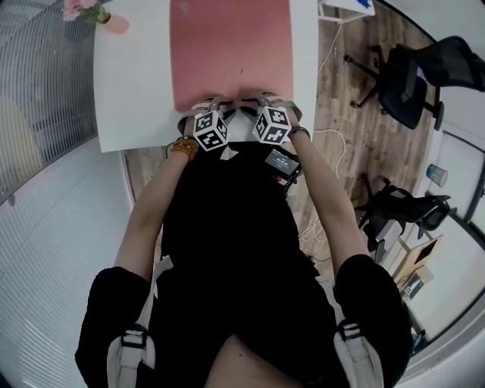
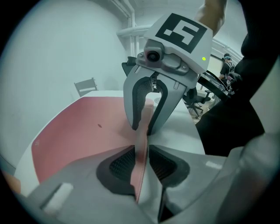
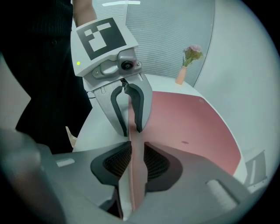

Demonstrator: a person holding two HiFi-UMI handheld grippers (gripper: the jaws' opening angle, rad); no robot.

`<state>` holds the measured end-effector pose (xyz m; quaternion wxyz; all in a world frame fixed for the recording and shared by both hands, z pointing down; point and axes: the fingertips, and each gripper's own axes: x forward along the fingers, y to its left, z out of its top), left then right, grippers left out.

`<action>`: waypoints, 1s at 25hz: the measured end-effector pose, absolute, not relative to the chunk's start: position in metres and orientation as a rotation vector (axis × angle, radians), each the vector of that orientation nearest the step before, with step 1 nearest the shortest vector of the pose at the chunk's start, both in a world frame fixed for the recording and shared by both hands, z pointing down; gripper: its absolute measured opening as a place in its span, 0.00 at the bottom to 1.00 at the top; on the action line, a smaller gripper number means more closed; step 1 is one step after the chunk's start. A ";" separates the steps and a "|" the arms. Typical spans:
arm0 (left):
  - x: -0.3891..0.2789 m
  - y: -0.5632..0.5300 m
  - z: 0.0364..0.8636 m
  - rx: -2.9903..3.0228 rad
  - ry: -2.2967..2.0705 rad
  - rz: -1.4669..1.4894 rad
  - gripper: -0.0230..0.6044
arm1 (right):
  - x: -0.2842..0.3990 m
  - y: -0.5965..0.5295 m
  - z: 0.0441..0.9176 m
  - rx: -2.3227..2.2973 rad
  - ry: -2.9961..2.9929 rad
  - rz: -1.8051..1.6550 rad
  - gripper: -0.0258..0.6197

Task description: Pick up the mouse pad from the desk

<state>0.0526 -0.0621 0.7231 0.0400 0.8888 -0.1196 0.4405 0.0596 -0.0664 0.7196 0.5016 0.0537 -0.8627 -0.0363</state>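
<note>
A large pink mouse pad lies on the white desk, and its near edge is raised into a thin upright fold. Both grippers sit at that near edge and face each other. My left gripper is shut on the fold; its own view shows the pink edge pinched between its dark pads. My right gripper is shut on the same edge. Each gripper view shows the other one across from it, the right gripper and the left gripper, clamped on the pad.
A small vase of pink flowers stands at the desk's far left corner. Black office chairs and cables are on the wood floor to the right. A ribbed glass partition runs along the left. The person's body presses against the desk's near edge.
</note>
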 end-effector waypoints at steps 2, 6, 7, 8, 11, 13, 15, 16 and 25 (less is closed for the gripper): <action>0.053 -0.064 0.723 2.719 -0.382 1.349 0.19 | 0.060 -0.068 0.718 0.146 -2.092 -0.085 0.23; 0.054 -0.063 0.723 2.731 -0.375 1.358 0.19 | 0.062 -0.071 0.715 0.183 -2.107 -0.063 0.23; 0.055 -0.063 0.723 2.733 -0.372 1.362 0.19 | 0.062 -0.071 0.714 0.186 -2.107 -0.060 0.23; 0.055 -0.063 0.722 2.734 -0.370 1.364 0.19 | 0.062 -0.071 0.714 0.188 -2.108 -0.058 0.23; 0.055 -0.063 0.721 2.737 -0.370 1.362 0.19 | 0.062 -0.073 0.713 0.200 -2.113 -0.042 0.23; 0.058 -0.066 0.717 2.742 -0.381 1.342 0.19 | 0.062 -0.078 0.713 0.219 -2.119 -0.027 0.23; 0.066 -0.069 0.714 2.743 -0.382 1.325 0.20 | 0.063 -0.081 0.713 0.230 -2.123 -0.008 0.22; 0.070 -0.070 0.714 2.739 -0.376 1.327 0.21 | 0.064 -0.082 0.713 0.227 -2.123 0.001 0.22; 0.077 -0.072 0.720 2.738 -0.365 1.394 0.13 | 0.080 -0.109 0.712 0.376 -2.106 0.033 0.10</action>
